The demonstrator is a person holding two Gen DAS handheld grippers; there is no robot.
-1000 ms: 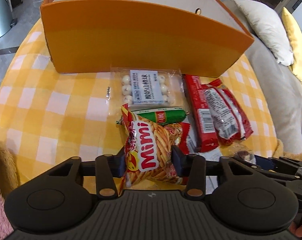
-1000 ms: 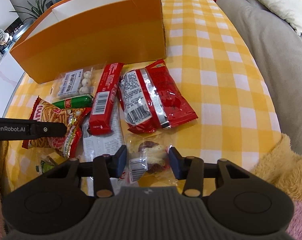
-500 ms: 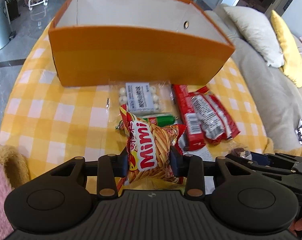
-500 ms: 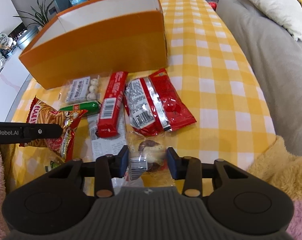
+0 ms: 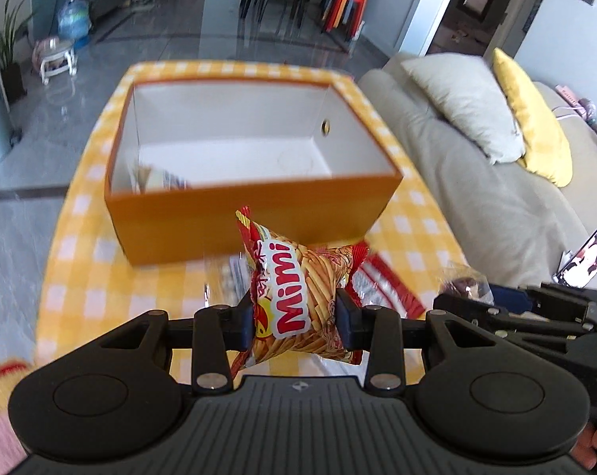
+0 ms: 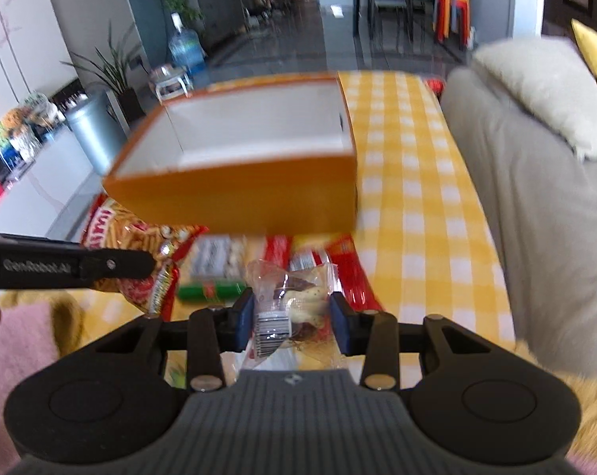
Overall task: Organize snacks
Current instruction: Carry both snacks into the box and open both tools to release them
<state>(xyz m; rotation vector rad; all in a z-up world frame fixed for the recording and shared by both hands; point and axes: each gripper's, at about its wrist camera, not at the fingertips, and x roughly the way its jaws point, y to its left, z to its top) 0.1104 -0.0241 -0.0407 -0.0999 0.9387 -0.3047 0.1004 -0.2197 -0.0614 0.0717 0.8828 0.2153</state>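
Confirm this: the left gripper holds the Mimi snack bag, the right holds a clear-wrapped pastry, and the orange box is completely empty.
Not quite. The left wrist view shows a packet already lying in the near left corner of the orange box. The Mimi snack bag and clear-wrapped pastry are held as stated.

The box (image 5: 255, 213) stands on the table (image 5: 80, 277), behind loose snack packets (image 6: 215, 261), sofa (image 5: 476, 198) to its right.

1. The orange box (image 6: 235, 202) is smeared by motion blur in the right wrist view.
2. A packet (image 5: 156, 176) inside the box is half hidden behind the near wall and too blurred to identify.
3. The chip bag (image 5: 298, 304) covers most of the snacks (image 5: 381, 281) on the tabletop (image 5: 84, 277).
4. The sofa (image 5: 496, 206) is cut off at the right edge.
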